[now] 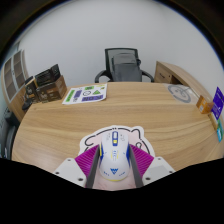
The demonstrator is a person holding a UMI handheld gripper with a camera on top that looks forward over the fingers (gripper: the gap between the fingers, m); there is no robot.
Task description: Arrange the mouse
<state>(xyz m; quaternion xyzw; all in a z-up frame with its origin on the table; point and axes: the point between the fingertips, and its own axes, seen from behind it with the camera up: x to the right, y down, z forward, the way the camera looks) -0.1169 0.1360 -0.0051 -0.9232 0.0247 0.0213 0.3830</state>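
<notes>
White, rounded mouse (117, 150) sits pinched between the gripper (116, 166) pads on a smooth wooden desk (60, 125).

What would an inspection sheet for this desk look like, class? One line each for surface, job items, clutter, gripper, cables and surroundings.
Surface: wooden desk, mostly bare in the middle.
Job's things: white mouse between the gripper's fingers.
Clutter: a printed sheet at the far edge; small coloured items at the far right.
Gripper: fingers at either side of the mouse; contact cannot be judged.
Cables: nothing seen.
Surroundings: grey office chair beyond the desk, white wall, dark equipment on the left.
</notes>
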